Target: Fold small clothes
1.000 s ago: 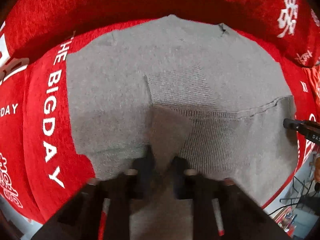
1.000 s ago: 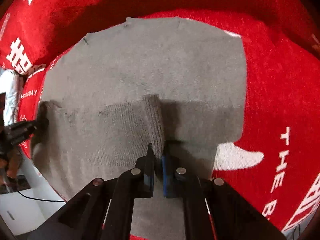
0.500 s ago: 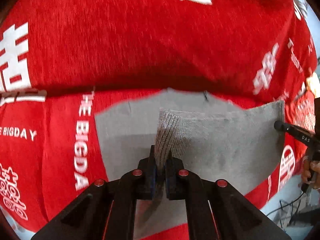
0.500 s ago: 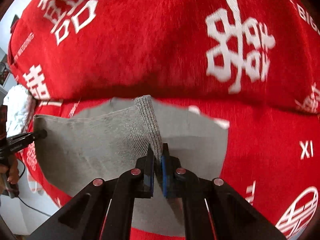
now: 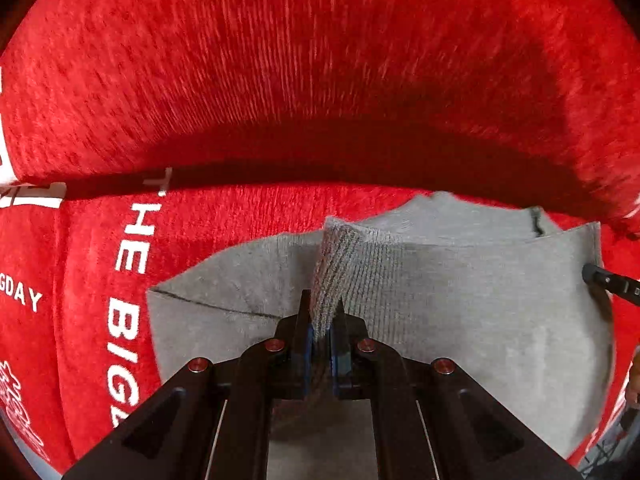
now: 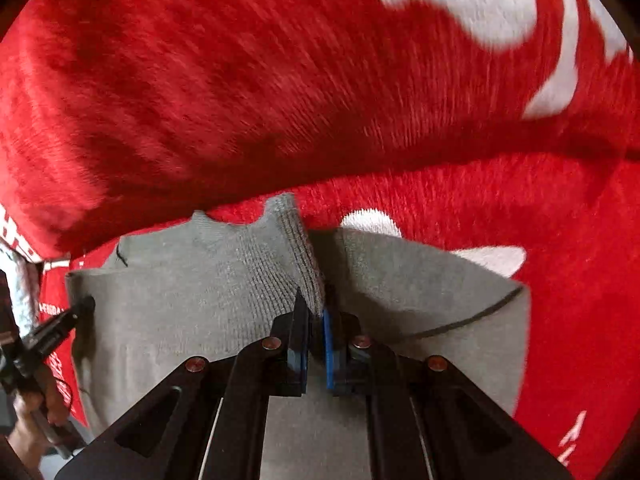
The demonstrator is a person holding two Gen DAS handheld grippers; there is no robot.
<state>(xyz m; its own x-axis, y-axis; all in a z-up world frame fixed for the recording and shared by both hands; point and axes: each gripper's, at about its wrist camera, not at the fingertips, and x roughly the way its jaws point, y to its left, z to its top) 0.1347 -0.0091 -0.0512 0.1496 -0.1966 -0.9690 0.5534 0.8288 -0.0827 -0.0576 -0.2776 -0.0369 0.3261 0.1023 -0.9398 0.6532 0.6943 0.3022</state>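
Note:
A small grey knit garment [image 5: 460, 312] lies on a red plush cover, its near edge lifted and carried over the flat part. My left gripper [image 5: 320, 320] is shut on the ribbed hem at the left corner. My right gripper [image 6: 316, 316] is shut on the ribbed hem at the other corner; the garment [image 6: 192, 304] stretches between them. The right gripper's tip shows at the right edge of the left wrist view [image 5: 608, 280], and the left gripper's tip shows at the left of the right wrist view [image 6: 60, 324], both on the lifted edge.
The red cover [image 5: 280, 80] with white lettering [image 5: 132, 264] rises into a backrest just behind the garment. A hand [image 6: 28, 412] holds the left gripper at the lower left of the right wrist view. White symbols [image 6: 480, 8] mark the backrest.
Both grippers have carried the gripped hem up and forward toward the garment's far edge. The fold has deepened and the backrest is now much closer.

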